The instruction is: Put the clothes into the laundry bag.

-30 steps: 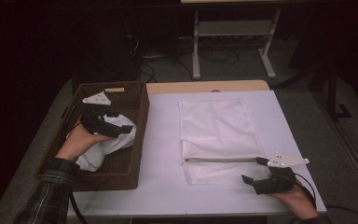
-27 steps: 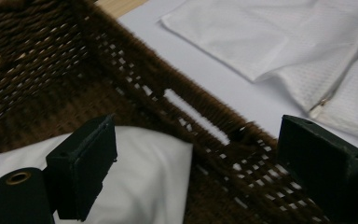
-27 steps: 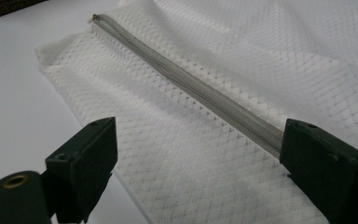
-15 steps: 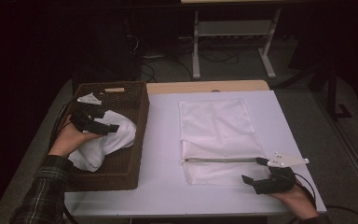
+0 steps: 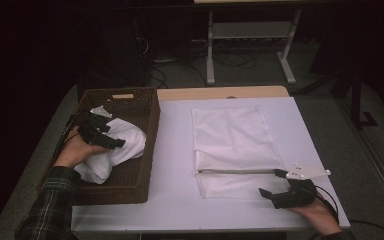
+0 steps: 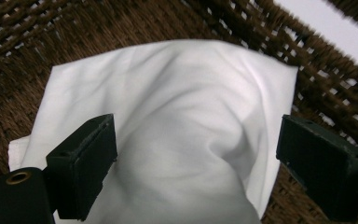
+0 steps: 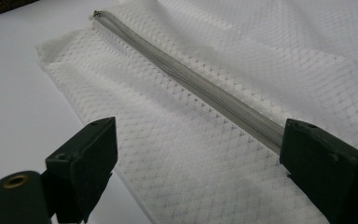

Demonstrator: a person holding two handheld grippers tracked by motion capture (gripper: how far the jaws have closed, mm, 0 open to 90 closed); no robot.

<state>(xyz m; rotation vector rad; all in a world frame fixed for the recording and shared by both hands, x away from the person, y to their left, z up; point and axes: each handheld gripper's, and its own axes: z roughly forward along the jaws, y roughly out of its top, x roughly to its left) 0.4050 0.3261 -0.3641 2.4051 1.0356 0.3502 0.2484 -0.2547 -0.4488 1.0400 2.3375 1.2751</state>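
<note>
At the near right edge of the table (image 5: 175,200), the right gripper (image 5: 275,184) rests with jaws spread wide over the near end of the white mesh bag (image 5: 232,145) (its grey zipper (image 7: 191,86) runs between them). Farther left, in the brown wicker basket (image 5: 140,150), the left gripper (image 5: 111,136) hovers wide open over a white cloth (image 6: 177,121), gripping nothing.

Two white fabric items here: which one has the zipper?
The flat mesh bag on the white table, with a grey zipper across it by the right gripper. The plain white cloth sits bunched in the wicker basket.
</note>
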